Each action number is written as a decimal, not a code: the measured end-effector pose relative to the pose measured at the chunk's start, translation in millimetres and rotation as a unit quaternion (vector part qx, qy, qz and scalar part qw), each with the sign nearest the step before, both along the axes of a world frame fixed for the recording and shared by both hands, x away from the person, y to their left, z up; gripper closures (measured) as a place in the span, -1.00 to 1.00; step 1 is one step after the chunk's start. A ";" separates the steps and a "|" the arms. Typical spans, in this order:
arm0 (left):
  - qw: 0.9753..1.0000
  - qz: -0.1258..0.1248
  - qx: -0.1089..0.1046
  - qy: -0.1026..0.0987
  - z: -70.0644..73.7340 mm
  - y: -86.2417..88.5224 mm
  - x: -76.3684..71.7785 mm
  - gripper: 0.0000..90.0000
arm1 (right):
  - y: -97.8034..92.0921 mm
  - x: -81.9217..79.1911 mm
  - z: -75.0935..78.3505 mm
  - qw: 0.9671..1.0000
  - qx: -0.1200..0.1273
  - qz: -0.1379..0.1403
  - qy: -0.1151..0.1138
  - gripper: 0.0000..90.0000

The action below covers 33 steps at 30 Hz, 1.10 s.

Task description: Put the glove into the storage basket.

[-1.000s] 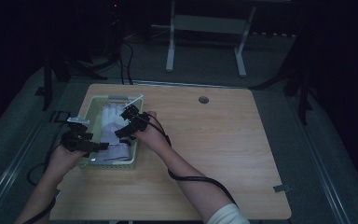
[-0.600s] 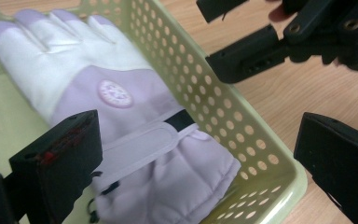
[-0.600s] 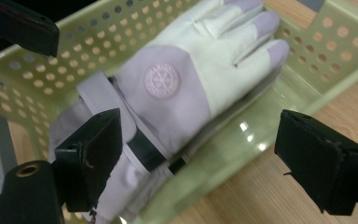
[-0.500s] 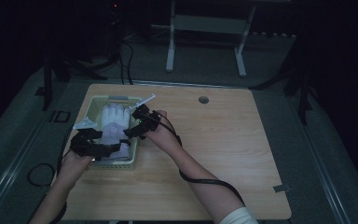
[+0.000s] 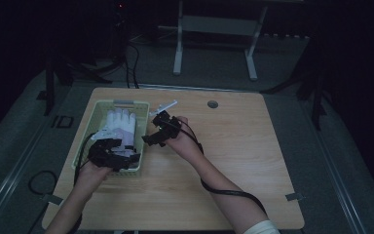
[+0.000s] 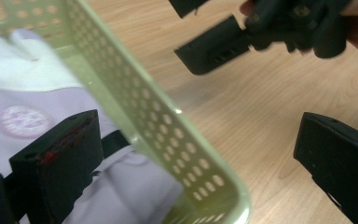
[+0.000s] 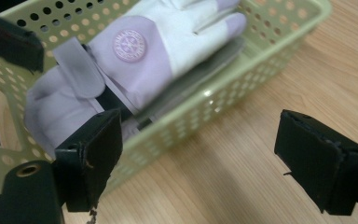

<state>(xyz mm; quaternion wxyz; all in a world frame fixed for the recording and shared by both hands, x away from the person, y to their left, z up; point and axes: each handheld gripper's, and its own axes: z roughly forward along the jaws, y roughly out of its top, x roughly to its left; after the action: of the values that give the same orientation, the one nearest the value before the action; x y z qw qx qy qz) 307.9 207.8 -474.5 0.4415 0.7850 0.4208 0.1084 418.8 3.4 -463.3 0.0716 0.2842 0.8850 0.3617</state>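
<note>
We see a white and lilac glove (image 7: 140, 51) lying in the pale green basket (image 5: 93, 122) on the counter (image 5: 253, 146). Our left hand-held gripper (image 6: 205, 158) straddles the basket's wall, jaws spread. Our right hand-held gripper (image 7: 198, 154) is released just beside the basket.

1. I read the table (image 5: 233, 146) under both grippers as wood-grain, smooth, with a light sheen.
2. The basket (image 7: 242, 88) ahead of my right gripper (image 7: 214, 163) looks like pale green plastic, perforated and slightly glossy.
3. The glove (image 7: 140, 60) inside it is soft matt cloth, white and lilac, with a round printed badge.
4. My left gripper (image 6: 191, 163) has matt black pads (image 6: 60, 158), probably rubber, scuffed at the edges.
</note>
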 end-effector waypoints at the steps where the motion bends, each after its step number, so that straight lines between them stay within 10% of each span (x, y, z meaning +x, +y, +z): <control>1: 1.000 -0.001 -0.008 0.002 -2.5 -3.8 -2.0 -0.98 | -4.3 0.4 -0.6 1.000 0.002 -0.003 0.002 -0.67; 20: 0.997 -0.063 -0.019 -0.032 -3.4 -53.1 -20.5 -0.98 | -61.8 -19.8 -20.7 1.000 -0.005 -0.004 -0.013 -0.67; 33: 0.991 -0.120 0.020 -0.055 -15.2 -94.1 -35.1 -0.98 | -98.9 -32.5 -46.2 1.000 -0.003 -0.012 0.002 -0.67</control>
<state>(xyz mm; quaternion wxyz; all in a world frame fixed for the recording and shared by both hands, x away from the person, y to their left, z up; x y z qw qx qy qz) 272.8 113.7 -489.7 0.4579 0.8314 0.2966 0.1059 386.3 -95.5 -509.6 0.0749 0.2956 0.8827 0.3576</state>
